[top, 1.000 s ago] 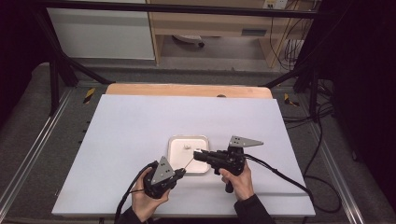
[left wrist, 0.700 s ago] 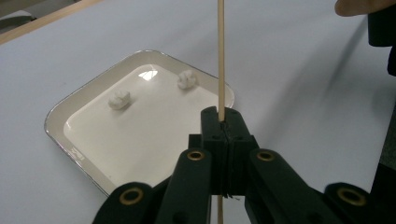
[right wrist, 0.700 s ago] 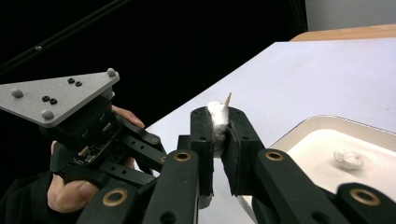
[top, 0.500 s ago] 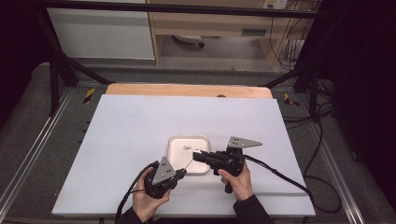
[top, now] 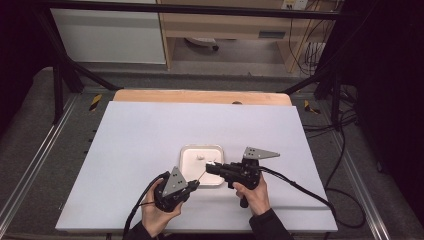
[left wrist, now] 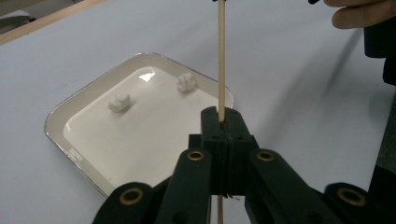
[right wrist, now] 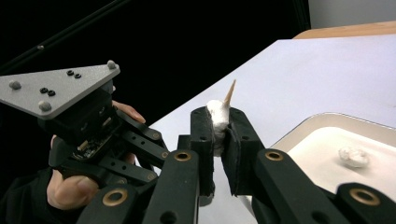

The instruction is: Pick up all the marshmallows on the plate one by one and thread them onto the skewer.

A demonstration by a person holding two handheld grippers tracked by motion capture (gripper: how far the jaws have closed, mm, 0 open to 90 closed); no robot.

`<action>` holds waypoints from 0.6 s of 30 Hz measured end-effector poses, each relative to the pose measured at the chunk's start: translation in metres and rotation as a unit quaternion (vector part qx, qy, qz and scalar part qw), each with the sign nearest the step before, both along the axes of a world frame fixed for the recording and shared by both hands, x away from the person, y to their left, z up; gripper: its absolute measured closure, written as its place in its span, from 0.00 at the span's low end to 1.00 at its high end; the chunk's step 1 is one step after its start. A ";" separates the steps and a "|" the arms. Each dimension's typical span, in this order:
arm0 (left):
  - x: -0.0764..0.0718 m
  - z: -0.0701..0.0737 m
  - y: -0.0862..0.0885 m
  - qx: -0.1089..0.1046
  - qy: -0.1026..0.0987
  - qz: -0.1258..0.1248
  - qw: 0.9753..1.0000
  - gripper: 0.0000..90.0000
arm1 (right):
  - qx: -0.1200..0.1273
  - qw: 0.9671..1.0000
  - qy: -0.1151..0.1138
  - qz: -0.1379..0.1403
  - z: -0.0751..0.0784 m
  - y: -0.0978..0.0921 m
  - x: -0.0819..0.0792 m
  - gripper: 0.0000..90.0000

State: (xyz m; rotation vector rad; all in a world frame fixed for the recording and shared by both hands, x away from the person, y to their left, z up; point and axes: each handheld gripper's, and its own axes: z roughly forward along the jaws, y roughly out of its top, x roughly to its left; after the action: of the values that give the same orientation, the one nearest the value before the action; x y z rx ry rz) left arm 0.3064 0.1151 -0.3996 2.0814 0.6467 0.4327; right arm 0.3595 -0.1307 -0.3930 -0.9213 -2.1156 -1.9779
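Light falls from above onto the white table [top: 150, 150], which is bright and evenly lit, while the floor and frame around it sink into near black. The tray [left wrist: 70, 123] shows a small glare patch on its glossy bottom. Soft shadows lie beside the stick [left wrist: 221, 60]. The high view is somewhat grainy; the near black jaws in both gripper views look slightly soft, perhaps out of focus.

You hold a pale tan wooden skewer [left wrist: 221, 56] in your black left gripper [left wrist: 223, 130]; your black right gripper [right wrist: 218, 135] pinches a white marshmallow [right wrist: 216, 112]. The tray [left wrist: 70, 105] is cream-white on a white table [top: 140, 135], two white marshmallow pieces [left wrist: 118, 101] inside.
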 end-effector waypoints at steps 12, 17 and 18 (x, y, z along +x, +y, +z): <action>0.000 0.001 0.000 -0.002 -0.002 0.001 1.000 0.99 | 0.000 1.000 0.002 0.004 -0.002 0.002 -0.001 0.93; 0.000 0.002 0.000 -0.003 -0.003 0.002 1.000 0.99 | 0.000 1.000 0.002 0.005 -0.003 0.002 -0.002 0.93; 0.000 0.003 0.000 -0.004 -0.003 0.002 1.000 0.99 | 0.000 1.000 0.002 0.006 -0.003 0.002 -0.002 0.93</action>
State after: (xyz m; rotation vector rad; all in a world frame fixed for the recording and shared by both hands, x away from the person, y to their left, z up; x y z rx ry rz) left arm 0.3064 0.1151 -0.3970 2.0700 0.6479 0.4382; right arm 0.3579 -0.1288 -0.3957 -0.9099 -2.1127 -1.9688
